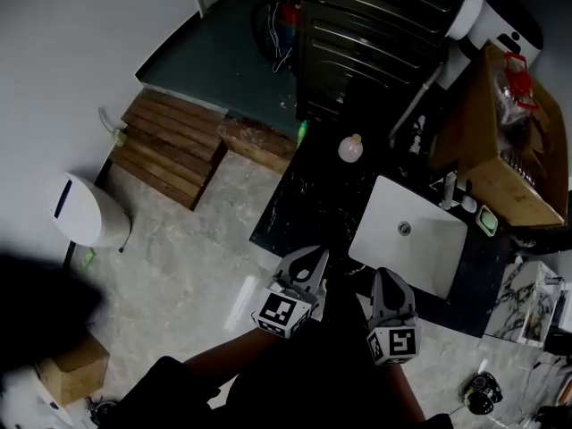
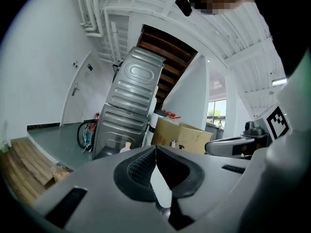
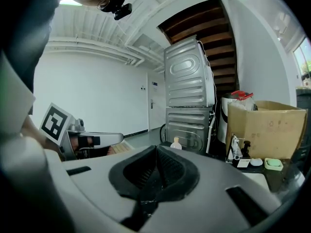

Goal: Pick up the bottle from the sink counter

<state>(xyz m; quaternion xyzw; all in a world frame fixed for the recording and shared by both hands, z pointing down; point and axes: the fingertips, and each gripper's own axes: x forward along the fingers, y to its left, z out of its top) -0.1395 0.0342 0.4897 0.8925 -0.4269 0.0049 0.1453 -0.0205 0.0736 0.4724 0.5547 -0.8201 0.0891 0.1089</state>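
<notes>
- Nearest, left gripper [image 1: 315,256] and right gripper [image 1: 382,275] hover side by side at the near edge of the counter [image 1: 299,199], both jaws closed on nothing.
- Sink [image 1: 433,250] lies just beyond the right one.
- Bottle [image 1: 350,147] stands upright at the far end, seemingly just before the washer [image 1: 375,25].

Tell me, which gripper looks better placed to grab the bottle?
Probably the right gripper: the bottle stands almost straight ahead of its jaws, but further off-centre for the left gripper. It is a close call. Both are shut and must open first.
</notes>
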